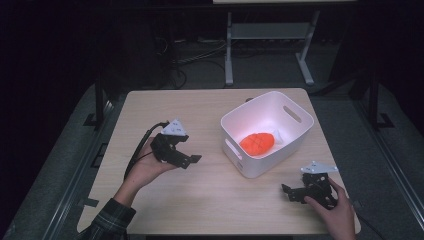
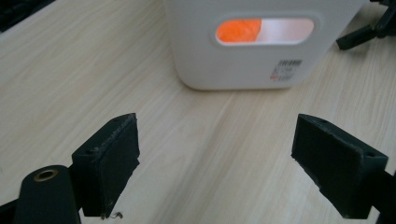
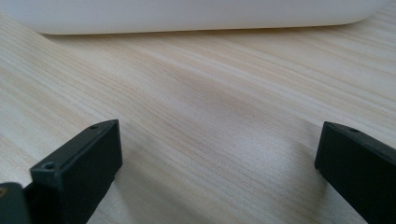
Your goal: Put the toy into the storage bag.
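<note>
Orange object (image 1: 257, 143), scored on top, lying inside white plastic bin (image 1: 295, 137) on pale wood-grain surface (image 1: 210, 200); seen in left gripper view as orange patch (image 2: 238, 30) through slot handle in near bin wall (image 2: 224, 60). Small white piece beside it in bin, identity not readable.

Left tongs (image 1: 189, 161): held just left of bin, pointed toward it, raised off surface in hand (image 1: 145, 167). Spread wide, nothing between them (image 2: 215, 163). Bare wood separating tips from bin wall. Orange object beyond that wall, not reachable at jaw level; open top of bin as sole unobstructed entry.

Right tongs (image 1: 289, 192): low over surface near front right corner, pointed left, gripped by hand (image 1: 335, 210). Spread wide, empty (image 3: 217, 158). Lower edge of bin (image 3: 187, 18) across top of right gripper view, near but apart from tips.

Edges and room:
- Bin placed on right half of surface, turned at an angle, far corner near back edge.
- Left half of surface bare; wide open band along front edge between both hands.
- Right tongs near right and front edges of surface; little margin there.
- Dark floor, cables and metal frame legs (image 1: 229, 50) beyond back edge.
</note>
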Tool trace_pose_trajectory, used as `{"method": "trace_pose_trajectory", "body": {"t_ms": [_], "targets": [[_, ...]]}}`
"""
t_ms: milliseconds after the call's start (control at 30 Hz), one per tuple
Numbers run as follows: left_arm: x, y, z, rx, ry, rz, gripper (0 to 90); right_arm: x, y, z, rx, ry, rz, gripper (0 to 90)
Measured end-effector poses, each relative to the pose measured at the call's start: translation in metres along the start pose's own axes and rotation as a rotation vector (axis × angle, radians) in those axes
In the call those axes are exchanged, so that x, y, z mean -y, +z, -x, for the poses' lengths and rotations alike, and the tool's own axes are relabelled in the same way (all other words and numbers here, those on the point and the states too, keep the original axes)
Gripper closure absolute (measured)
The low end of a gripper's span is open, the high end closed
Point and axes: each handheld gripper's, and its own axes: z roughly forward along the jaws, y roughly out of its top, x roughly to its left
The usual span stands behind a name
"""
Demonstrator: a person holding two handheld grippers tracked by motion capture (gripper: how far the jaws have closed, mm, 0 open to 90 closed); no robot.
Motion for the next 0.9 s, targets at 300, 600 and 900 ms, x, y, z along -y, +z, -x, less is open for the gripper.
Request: {"method": "trace_pose_trajectory", "body": {"t_ms": [300, 600, 900], "targets": [[0.043, -0.007, 0.009, -0.051, -0.012, 0.019, 14.6, 0.0, 0.0, 0.0, 0.001, 0.0, 0.0, 0.2], [0.093, -0.006, 0.017, -0.085, -0.065, 0.025, 14.6, 0.0, 0.0, 0.0, 0.001, 0.0, 0.0, 0.2], [0.134, -0.006, 0.021, -0.126, -0.103, -0.03, 14.6, 0.0, 0.0, 0.0, 0.001, 0.0, 0.0, 0.2]]}}
